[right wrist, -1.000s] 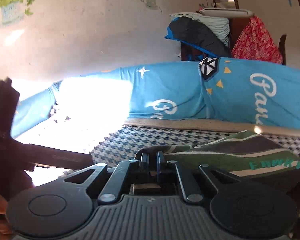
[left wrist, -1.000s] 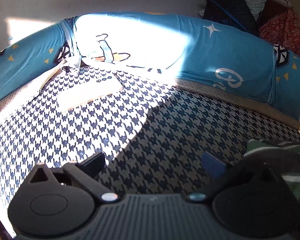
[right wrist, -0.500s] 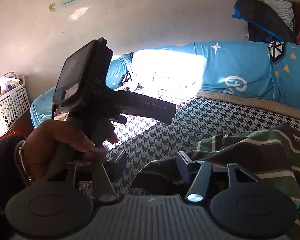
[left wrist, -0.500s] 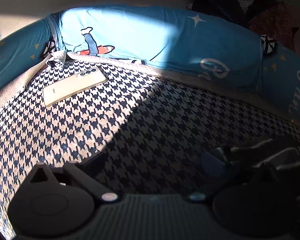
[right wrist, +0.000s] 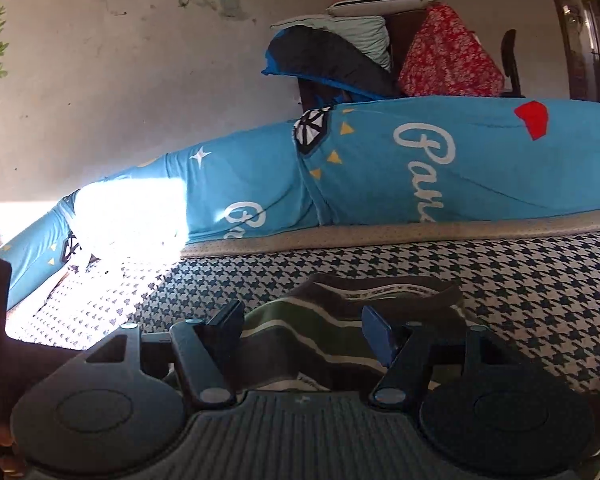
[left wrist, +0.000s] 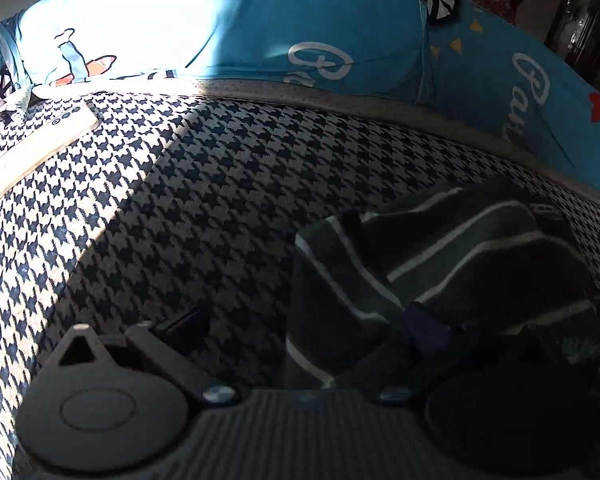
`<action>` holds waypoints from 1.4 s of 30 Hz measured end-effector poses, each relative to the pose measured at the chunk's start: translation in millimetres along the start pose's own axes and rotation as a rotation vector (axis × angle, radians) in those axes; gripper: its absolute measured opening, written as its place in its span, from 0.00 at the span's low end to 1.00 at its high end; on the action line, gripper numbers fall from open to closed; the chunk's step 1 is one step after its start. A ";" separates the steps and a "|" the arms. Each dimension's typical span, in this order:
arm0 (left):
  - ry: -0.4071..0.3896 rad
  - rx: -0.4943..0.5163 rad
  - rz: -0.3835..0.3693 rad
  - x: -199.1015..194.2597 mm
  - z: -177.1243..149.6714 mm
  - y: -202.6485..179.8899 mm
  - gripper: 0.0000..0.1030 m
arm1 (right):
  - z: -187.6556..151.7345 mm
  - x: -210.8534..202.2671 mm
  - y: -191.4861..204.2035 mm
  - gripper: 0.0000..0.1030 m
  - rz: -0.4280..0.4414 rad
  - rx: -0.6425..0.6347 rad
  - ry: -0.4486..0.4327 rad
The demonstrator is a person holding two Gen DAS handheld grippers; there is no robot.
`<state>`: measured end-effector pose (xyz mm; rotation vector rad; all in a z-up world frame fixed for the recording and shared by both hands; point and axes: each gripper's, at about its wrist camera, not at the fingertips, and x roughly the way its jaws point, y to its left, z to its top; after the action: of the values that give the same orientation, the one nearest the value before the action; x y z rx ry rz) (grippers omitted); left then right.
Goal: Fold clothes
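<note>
Apparently between folds, both grippers stood spread and empty: the left gripper (left wrist: pixel 300 326) at the near-left edge of the striped garment (left wrist: pixel 440 264) bunched on the houndstooth mattress (left wrist: pixel 220 200), the right gripper (right wrist: pixel 302 326) straddling it. Next, each needed to pinch an edge.

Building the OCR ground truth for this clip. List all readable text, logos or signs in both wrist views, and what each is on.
"Pan", white script cut off by the seat edge: on the blue cushion cover.
"Pa", same script, lower part hidden: on the cover further left.
White lettering on the striped garment collar band: too small to read.
Phone back: no legible marking.
</note>
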<state>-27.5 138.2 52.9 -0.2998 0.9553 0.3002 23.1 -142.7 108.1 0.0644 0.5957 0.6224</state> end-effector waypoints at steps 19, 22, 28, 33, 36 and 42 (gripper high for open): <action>0.096 0.008 0.020 28.5 3.3 -8.0 1.00 | -3.5 71.8 -66.2 0.74 -0.107 0.226 0.109; 0.098 0.004 0.041 33.1 7.4 -7.4 1.00 | -3.1 79.4 -65.4 0.49 -0.080 0.226 0.127; 0.083 -0.012 0.075 38.5 16.4 -1.9 1.00 | 6.2 78.4 -59.9 0.14 -0.106 0.234 0.077; 0.084 -0.049 0.088 41.8 24.9 5.7 1.00 | 19.5 71.1 -52.1 0.11 -0.161 0.219 0.000; 0.073 -0.077 0.082 36.9 28.9 13.7 1.00 | 29.6 64.2 -45.1 0.10 -0.210 0.196 -0.069; 0.084 -0.126 0.090 34.3 32.6 30.3 1.00 | 40.5 62.9 -45.3 0.13 -0.359 0.175 -0.177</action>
<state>4.1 182.4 38.5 -0.3879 1.0367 0.4335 110.1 -139.3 99.5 0.1710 0.4738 0.2129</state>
